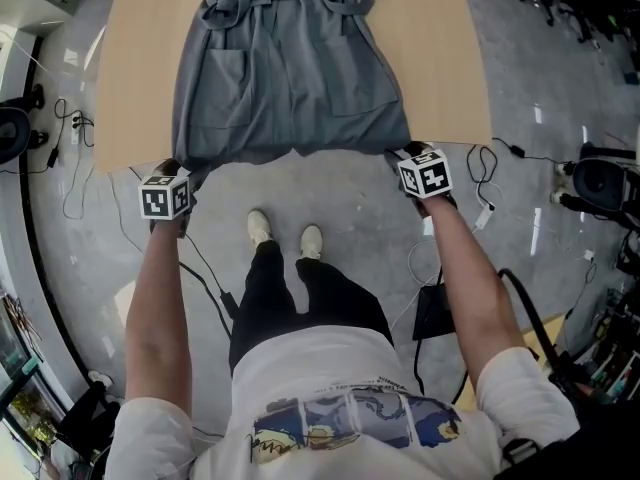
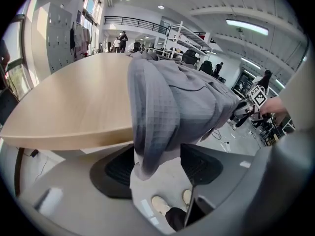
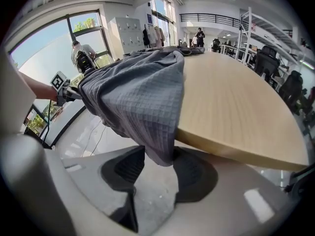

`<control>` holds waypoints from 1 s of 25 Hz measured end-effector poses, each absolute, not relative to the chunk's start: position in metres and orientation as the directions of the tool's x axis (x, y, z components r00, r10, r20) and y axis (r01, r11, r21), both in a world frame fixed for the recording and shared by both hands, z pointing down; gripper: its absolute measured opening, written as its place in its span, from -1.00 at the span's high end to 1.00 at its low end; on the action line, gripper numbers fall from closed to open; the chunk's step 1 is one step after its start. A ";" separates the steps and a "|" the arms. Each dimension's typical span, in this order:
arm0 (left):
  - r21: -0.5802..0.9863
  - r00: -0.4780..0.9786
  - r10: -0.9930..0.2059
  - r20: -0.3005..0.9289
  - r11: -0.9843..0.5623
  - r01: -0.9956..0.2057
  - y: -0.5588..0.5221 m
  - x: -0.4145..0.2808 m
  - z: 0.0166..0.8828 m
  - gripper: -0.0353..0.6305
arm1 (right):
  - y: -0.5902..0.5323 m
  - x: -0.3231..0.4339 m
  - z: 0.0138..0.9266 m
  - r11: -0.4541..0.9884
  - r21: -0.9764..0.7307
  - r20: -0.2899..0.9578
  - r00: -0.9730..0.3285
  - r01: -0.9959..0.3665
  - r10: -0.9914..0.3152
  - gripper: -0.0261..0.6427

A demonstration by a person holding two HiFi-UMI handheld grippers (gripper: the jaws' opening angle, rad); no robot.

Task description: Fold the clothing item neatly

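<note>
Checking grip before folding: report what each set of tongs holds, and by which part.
Nothing is gripped. The left tongs and right tongs stand open; hem corners of the gray garment, hanging off the table edge, dangle between them.

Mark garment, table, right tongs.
Garment (image 1: 290,78): head view, mid fabric.
Table (image 1: 440,58): head view, bare top right of garment.
Right tongs (image 3: 157,171): right gripper view, gap between pads.

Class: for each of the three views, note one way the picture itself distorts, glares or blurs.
Head view: the wide lens bows the table edge; the glossy floor glares white at far left. Left gripper view: black fisheye corners, a blown-out ceiling strip light, soft near fingers. Right gripper view: the table rim curves, yet the grey waffle-weave garment stays sharp.
</note>
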State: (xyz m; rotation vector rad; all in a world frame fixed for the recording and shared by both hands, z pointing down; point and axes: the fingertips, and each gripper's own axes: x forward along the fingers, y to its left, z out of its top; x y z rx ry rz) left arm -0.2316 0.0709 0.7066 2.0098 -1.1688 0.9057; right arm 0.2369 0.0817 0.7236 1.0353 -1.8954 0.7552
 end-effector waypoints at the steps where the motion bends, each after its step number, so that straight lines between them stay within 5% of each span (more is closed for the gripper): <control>1: 0.184 0.376 -0.457 0.806 -0.411 -0.893 0.070 -0.229 0.708 -0.02 | 0.082 0.236 0.725 0.481 -0.119 0.869 -0.325 -0.868 -0.372 0.41; 6: 0.199 0.406 -0.453 0.794 -0.438 -0.877 0.065 -0.218 0.710 0.11 | 0.081 0.234 0.728 0.479 -0.121 0.859 -0.334 -0.869 -0.388 0.58; 11: 0.209 0.424 -0.460 0.780 -0.447 -0.870 0.069 -0.213 0.703 0.50 | 0.086 0.236 0.726 0.488 -0.091 0.859 -0.316 -0.868 -0.403 0.89; 14: 0.238 0.453 -0.456 0.766 -0.453 -0.859 0.075 -0.209 0.696 0.76 | 0.092 0.233 0.722 0.480 -0.110 0.851 -0.332 -0.870 -0.407 0.89; 25: 0.367 0.614 -0.459 0.642 -0.519 -0.772 0.096 -0.188 0.639 0.82 | 0.114 0.199 0.674 0.533 -0.157 0.798 -0.425 -0.831 -0.427 0.89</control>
